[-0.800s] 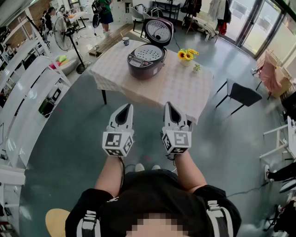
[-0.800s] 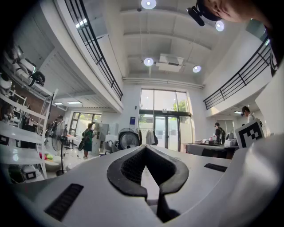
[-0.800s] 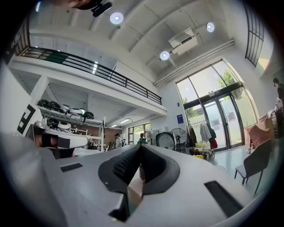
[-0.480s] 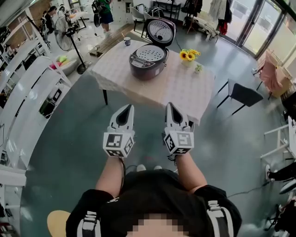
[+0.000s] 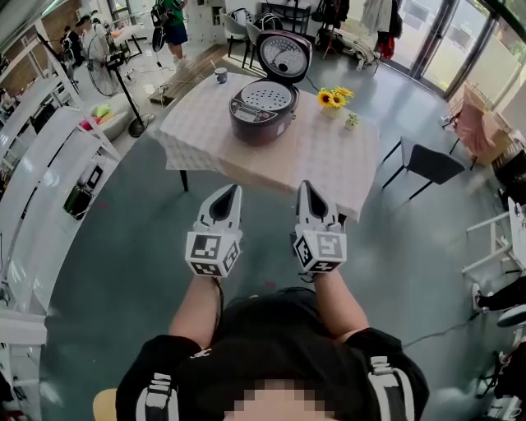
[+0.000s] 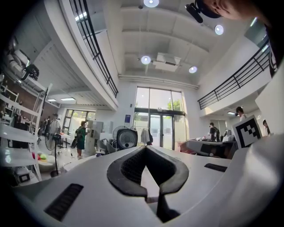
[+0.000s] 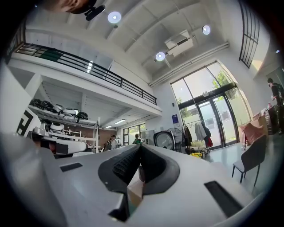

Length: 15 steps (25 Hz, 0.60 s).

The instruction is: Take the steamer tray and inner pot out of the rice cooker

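Observation:
A dark rice cooker [image 5: 261, 105] stands on a table [image 5: 312, 156] ahead, its lid [image 5: 283, 54] raised. A perforated steamer tray [image 5: 269, 94] shows in its top; the inner pot is hidden beneath. My left gripper [image 5: 234, 188] and right gripper [image 5: 302, 184] are held side by side in front of me, well short of the table. Both are shut with nothing between the jaws. In the left gripper view the left gripper [image 6: 145, 147] points level across the room. In the right gripper view the right gripper [image 7: 140, 146] points slightly upward.
Yellow flowers [image 5: 332, 99] and a small plant [image 5: 351, 121] sit on the table right of the cooker, a cup [image 5: 220, 74] at its far left. A dark chair [image 5: 431, 165] stands right of the table. White shelving [image 5: 49, 189] lines the left. A person [image 5: 171, 25] stands far behind.
The view has shifted slightly, and the table and cooker sit a little nearer. Both grippers stay shut and side by side.

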Each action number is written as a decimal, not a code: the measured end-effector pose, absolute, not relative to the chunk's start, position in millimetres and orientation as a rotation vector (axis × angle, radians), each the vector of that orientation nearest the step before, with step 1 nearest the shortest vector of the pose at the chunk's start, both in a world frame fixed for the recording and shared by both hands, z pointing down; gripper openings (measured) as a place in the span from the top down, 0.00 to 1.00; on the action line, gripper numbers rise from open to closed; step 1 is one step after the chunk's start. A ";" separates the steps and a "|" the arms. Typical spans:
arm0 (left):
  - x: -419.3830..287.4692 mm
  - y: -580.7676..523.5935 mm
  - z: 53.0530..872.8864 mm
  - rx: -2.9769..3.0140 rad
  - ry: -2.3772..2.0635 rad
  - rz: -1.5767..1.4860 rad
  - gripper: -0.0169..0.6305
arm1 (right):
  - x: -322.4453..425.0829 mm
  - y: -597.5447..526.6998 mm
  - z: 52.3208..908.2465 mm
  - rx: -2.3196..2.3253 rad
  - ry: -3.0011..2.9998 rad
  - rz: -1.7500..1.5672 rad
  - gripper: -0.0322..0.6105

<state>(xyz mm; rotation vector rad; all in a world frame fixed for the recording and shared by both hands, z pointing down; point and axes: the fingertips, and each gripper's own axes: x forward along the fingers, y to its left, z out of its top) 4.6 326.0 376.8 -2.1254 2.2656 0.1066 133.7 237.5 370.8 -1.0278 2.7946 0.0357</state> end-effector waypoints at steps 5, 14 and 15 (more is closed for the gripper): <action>-8.1 327.7 375.7 -2.146 2.239 0.117 0.97 | 122.4 241.9 367.9 -1.052 2.786 0.064 0.95; -35.3 322.4 387.6 -2.149 2.260 0.138 0.97 | 95.0 234.7 367.3 -1.048 2.793 0.115 0.95; -39.8 322.0 388.0 -2.142 2.265 0.144 0.97 | 91.6 232.7 366.5 -1.044 2.792 0.124 0.95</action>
